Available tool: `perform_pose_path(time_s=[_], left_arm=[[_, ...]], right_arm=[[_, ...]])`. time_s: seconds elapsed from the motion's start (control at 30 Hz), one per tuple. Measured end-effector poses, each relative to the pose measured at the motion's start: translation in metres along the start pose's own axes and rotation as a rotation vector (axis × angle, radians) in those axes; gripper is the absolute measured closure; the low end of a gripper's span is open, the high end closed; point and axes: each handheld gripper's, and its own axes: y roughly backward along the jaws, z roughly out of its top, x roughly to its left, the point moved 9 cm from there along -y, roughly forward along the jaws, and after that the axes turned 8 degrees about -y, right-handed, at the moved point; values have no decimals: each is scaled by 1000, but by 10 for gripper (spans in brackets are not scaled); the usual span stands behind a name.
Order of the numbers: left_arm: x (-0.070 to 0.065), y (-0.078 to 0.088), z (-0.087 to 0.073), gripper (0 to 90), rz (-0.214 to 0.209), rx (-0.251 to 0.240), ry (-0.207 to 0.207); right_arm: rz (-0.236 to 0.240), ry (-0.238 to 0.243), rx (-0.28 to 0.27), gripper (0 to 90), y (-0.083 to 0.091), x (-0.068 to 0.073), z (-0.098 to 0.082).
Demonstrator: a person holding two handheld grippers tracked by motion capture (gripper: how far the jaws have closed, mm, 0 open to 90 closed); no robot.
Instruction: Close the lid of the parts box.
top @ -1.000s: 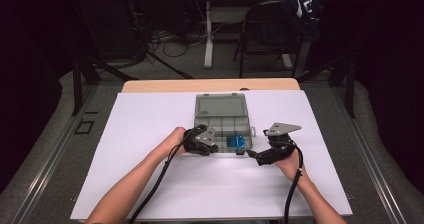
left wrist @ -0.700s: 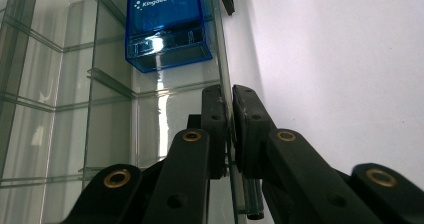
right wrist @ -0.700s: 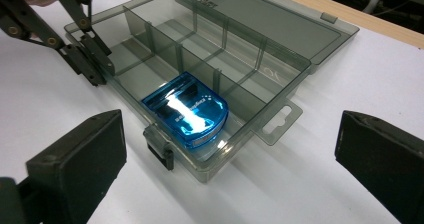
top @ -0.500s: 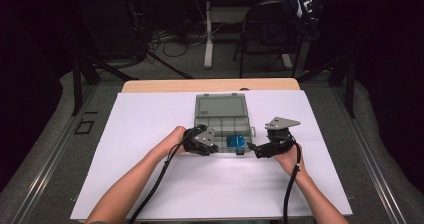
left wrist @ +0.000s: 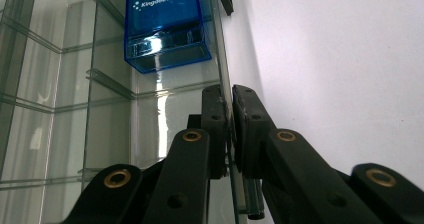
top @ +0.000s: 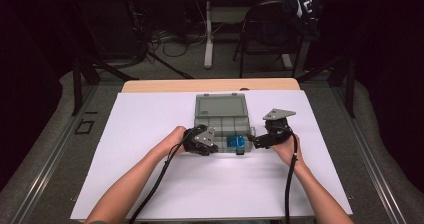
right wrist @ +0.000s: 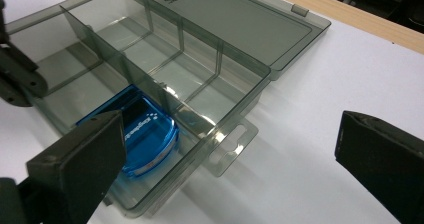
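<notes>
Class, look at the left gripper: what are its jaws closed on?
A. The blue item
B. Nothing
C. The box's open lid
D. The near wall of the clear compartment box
D: in the left gripper view the left gripper pinches the compartment box wall, with the blue item lying apart inside.

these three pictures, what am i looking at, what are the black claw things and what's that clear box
A person sits at a table covered with a white sheet, holding a hand-held gripper in each hand. One picture is taken from above; the other two come from small cameras riding on each gripper, looking along its black jaws.

On the sheet lies a clear grey box with dividers, its lid folded open. One compartment holds a small blue case.

The left gripper is shut on the box's thin front wall, as if steadying it. The right gripper is open and holds nothing, with the box's tab end in front of it.
</notes>
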Motion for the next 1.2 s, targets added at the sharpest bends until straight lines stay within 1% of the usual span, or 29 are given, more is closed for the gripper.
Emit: perform_pose_path(time_s=[0.13, 0.2, 0.33, 0.37, 0.4, 0.53, 0.57, 0.6, 0.63, 0.7, 0.73, 0.77, 0.8, 0.83, 0.87, 0.9, 0.97, 1.0, 1.03, 1.1, 1.13, 1.17, 1.2], left_arm=[[0, 0, 0, 847, -2, 4, 0], [0, 0, 0, 847, 0, 2, -1], [0, 0, 0, 848, -2, 4, -3], [0, 0, 0, 848, -2, 3, -4], [0, 0, 0, 848, -2, 3, -4], [0, 0, 0, 848, -2, 1, -5], [0, 0, 0, 848, -2, 1, -5], [0, 0, 0, 848, -1, 2, -6], [0, 0, 0, 847, -2, 2, -5], [-1, 0, 0, 848, -4, 2, -5], [-1, 0, 0, 848, -3, 3, -6], [-1, 0, 0, 848, -3, 3, -6], [-1, 0, 0, 848, -4, 3, -6], [-1, 0, 0, 848, -4, 4, -4], [0, 0, 0, 848, -3, 2, -4], [0, 0, 0, 848, -4, 2, -5], [0, 0, 0, 848, -5, 3, -7], [0, 0, 0, 848, -5, 3, -7], [0, 0, 0, 848, -6, 3, -7], [0, 0, 0, 847, -6, 3, -8], [0, 0, 0, 847, -6, 3, -8], [0, 0, 0, 848, -6, 3, -8], [0, 0, 0, 848, -6, 4, -11]], right_arm=[[-12, 5, 3, 0, -6, -5, 6], [-7, 8, 9, 0, -8, -7, 8], [-7, 4, -4, 1, -11, -13, 16], [-19, 17, -10, 7, -11, -14, 18], [-17, 19, -4, 7, -13, -15, 19], [-15, 10, 0, 19, -17, -21, 24], [-22, 14, -8, 39, -17, -24, 26], [-19, 15, -8, 60, -18, -25, 27], [-4, 5, -3, 78, -19, -26, 28], [-7, -3, -5, 163, -22, -30, 30], [-3, -6, 6, 170, -24, -32, 31], [-10, -8, 6, 185, -25, -34, 31], [-13, 0, 1, 235, -26, -35, 32], [0, -5, 7, 266, -28, -36, 32], [-3, -9, 17, 287, -30, -37, 32], [-3, -10, 13, 364, -31, -39, 34], [0, -16, 15, 431, -34, -43, 36], [-4, -12, 7, 506, -36, -45, 37], [-15, -3, 7, 527, -37, -47, 37], [5, -7, 34, 596, -42, -47, 35], [0, -2, 35, 627, -44, -48, 36], [2, 1, 37, 671, -46, -49, 36], [10, 3, 38, 695, -48, -49, 36]])
